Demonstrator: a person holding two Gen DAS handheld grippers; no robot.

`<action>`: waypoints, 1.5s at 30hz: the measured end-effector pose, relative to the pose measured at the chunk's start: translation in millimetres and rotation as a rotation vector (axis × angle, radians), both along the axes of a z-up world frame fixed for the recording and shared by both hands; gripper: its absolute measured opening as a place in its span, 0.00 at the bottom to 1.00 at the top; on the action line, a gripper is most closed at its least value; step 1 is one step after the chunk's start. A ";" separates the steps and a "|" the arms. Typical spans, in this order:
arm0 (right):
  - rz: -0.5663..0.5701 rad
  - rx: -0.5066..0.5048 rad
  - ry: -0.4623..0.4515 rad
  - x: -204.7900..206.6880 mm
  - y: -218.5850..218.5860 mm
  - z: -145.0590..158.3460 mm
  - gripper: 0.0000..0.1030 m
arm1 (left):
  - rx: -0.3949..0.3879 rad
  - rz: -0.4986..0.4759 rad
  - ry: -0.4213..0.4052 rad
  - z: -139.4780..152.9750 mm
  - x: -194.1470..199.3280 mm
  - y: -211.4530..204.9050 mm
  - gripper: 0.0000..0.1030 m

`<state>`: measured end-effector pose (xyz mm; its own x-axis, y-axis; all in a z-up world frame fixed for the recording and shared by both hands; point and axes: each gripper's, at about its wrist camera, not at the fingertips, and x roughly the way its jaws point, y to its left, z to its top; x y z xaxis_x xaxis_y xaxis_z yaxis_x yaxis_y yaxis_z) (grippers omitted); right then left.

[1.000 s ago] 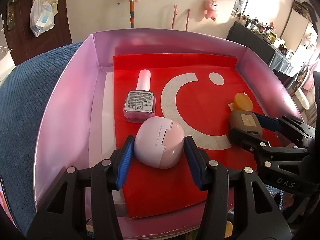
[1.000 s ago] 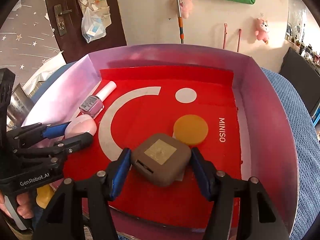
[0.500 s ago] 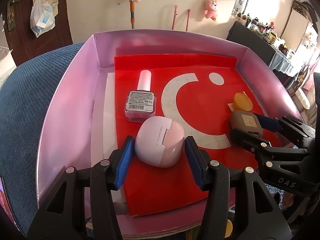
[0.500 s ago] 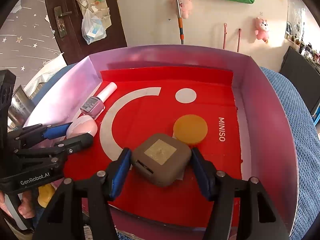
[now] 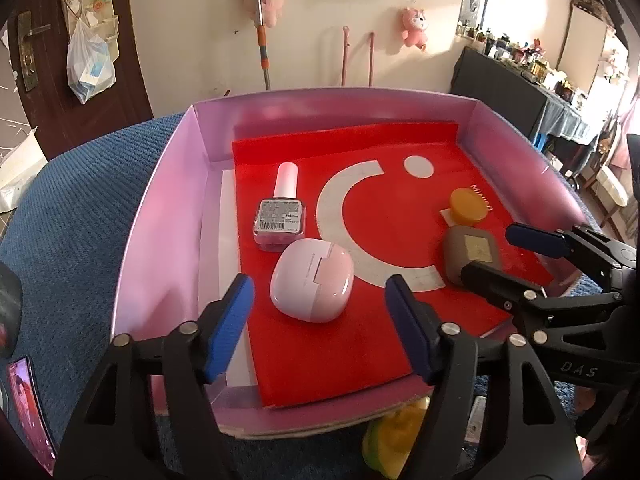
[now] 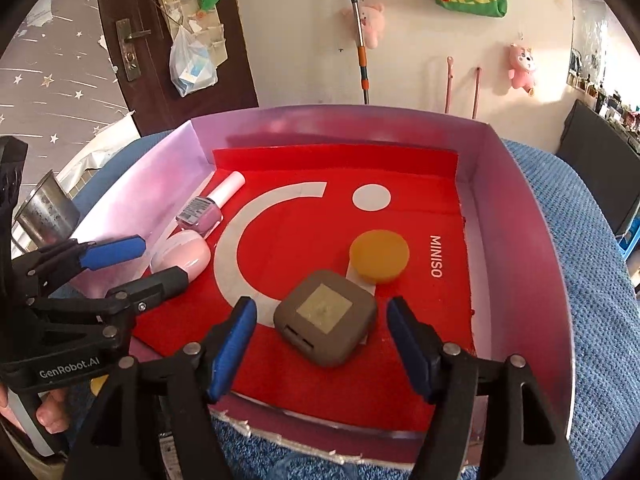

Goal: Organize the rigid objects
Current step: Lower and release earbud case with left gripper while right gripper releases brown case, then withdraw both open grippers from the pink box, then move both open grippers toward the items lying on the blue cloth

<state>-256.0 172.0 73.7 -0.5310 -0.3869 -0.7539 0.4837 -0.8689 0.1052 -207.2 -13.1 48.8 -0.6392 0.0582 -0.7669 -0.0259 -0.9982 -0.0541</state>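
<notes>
A: Left gripper (image 5: pixel 318 320) fingers spreading, clear of the pink case (image 5: pixel 311 280), which lies on the red liner at frame centre. Right gripper (image 6: pixel 318 344) fingers also spreading, the brown square case (image 6: pixel 325 316) loose between them, low centre.

B: Best to lift both straight back, I'd judge, without nudging either.

A: Nail polish bottle (image 5: pixel 280 216) lies flat, long axis up-frame, white cap toward the pink tray's (image 5: pixel 168 208) far wall. Orange puck (image 6: pixel 379 255) just beyond the brown case.

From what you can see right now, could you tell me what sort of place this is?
Most likely a lived-in room at home: plush toys hang on the wall, a mop handle leans there, and a plastic bag hangs by a wooden door.
</notes>
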 end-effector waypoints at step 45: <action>0.062 -0.204 0.204 102.7 29.0 73.8 1.00 | 0.014 0.095 0.134 39.4 83.1 -8.8 0.74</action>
